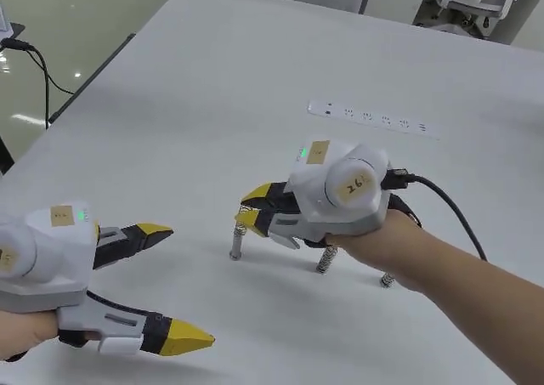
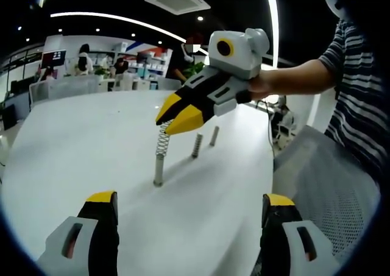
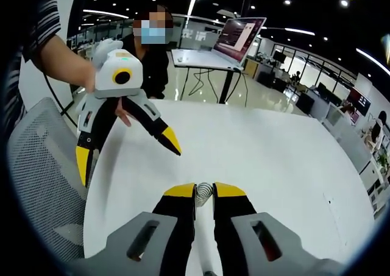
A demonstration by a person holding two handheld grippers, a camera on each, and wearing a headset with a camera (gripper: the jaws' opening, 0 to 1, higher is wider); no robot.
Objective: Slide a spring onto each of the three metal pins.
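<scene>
Misalignment risk: the spring (image 2: 163, 139), clamped in the right gripper (image 2: 172, 119) with its lower end over the nearest pin (image 2: 158, 169), may buckle or pop free if pushed off-axis. Left gripper (image 1: 187, 285) hangs wide open, empty. Left gripper view reveals this seating side-on; right gripper view gives the spring end-on.

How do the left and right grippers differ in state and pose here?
The right gripper is shut on a spring; the left gripper is open and holds nothing. The right gripper hangs over a pin; the left gripper sits apart, nearer the person. Both have yellow-tipped jaws.
</scene>
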